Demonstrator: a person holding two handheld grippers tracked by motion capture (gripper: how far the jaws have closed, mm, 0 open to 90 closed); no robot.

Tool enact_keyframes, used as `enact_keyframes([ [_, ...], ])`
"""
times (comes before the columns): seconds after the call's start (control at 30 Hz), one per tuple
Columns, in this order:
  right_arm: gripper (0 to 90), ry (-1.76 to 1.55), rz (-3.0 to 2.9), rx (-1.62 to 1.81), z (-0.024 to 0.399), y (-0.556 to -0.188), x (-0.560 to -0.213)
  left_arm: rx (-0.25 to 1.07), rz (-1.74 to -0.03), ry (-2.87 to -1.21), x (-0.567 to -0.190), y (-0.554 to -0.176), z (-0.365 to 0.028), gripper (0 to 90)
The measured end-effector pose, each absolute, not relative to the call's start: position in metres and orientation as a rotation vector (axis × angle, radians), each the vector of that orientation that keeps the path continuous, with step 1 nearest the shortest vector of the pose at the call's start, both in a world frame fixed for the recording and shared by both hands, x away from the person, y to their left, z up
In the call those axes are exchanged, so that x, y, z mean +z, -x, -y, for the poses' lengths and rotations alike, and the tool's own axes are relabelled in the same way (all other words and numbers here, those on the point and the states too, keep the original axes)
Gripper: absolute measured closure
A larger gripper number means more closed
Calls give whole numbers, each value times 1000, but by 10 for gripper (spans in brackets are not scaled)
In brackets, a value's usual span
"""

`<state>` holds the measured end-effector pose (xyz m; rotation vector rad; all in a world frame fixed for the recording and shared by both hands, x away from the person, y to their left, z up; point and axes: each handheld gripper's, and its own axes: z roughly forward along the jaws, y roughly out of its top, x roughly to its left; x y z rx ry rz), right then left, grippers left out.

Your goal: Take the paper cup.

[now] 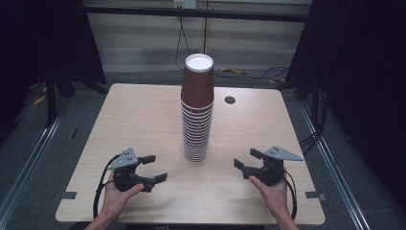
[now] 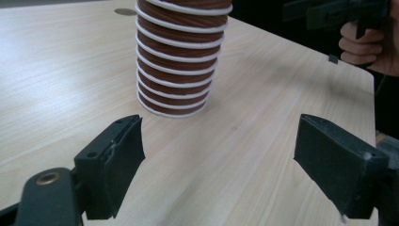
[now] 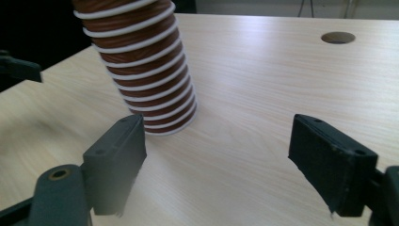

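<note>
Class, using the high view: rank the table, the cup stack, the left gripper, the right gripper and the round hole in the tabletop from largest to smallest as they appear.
1. table
2. cup stack
3. left gripper and right gripper: alike, so tied
4. round hole

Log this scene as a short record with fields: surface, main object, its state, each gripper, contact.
surface: wooden table
main object: stack of brown paper cups, nested upside down
state: upright, mid-table
left gripper: jaws open, nothing between them, left of the stack
right gripper: jaws open, nothing between them, right of the stack
contact: neither gripper touches the stack
</note>
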<state>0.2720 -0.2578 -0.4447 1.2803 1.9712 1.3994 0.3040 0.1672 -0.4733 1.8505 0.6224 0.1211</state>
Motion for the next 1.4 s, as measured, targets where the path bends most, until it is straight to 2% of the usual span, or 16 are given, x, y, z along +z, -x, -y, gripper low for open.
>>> enact_keyframes([
  [0.77, 255, -1111, -1993, 1504, 248, -265, -403, 139, -600, -1864, -472, -300, -169, 164],
  [1.4, 245, -998, -2082, 1553, 230, -286, -367, 150, -600, -1845, -472, -298, -170, 175],
])
